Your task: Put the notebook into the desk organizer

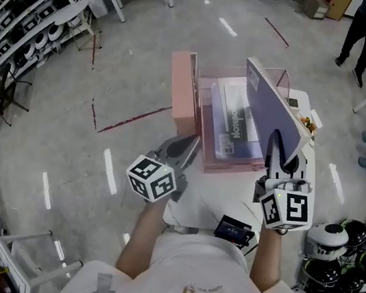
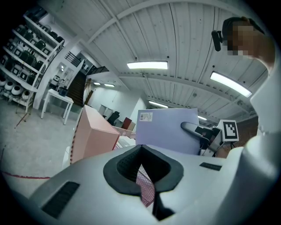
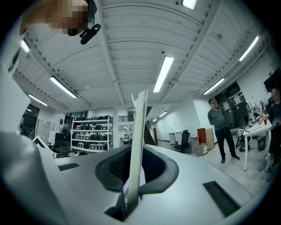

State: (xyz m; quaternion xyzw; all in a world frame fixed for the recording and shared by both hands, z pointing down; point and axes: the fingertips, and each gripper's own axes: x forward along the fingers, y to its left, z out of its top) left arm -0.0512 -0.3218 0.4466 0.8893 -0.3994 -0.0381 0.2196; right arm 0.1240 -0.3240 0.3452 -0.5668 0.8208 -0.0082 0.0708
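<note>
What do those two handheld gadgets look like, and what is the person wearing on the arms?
The left gripper and right gripper each have a smooth pale grey body with grey-and-black fingers tapering forward. Behind each sits a white cube printed with black square markers. The person wears a white T-shirt with gold lettering; no sleeve covers the forearms.

On my worktop (image 1: 204,208) a small black device (image 1: 233,231) lies at the near edge. Right of the worktop, black and white helmets (image 1: 342,252) crowd the floor. Left of it stands a shelving rack (image 1: 26,5). Beyond it I see a person (image 1: 364,30) standing, and red tape lines (image 1: 135,118) mark the floor on its left.
</note>
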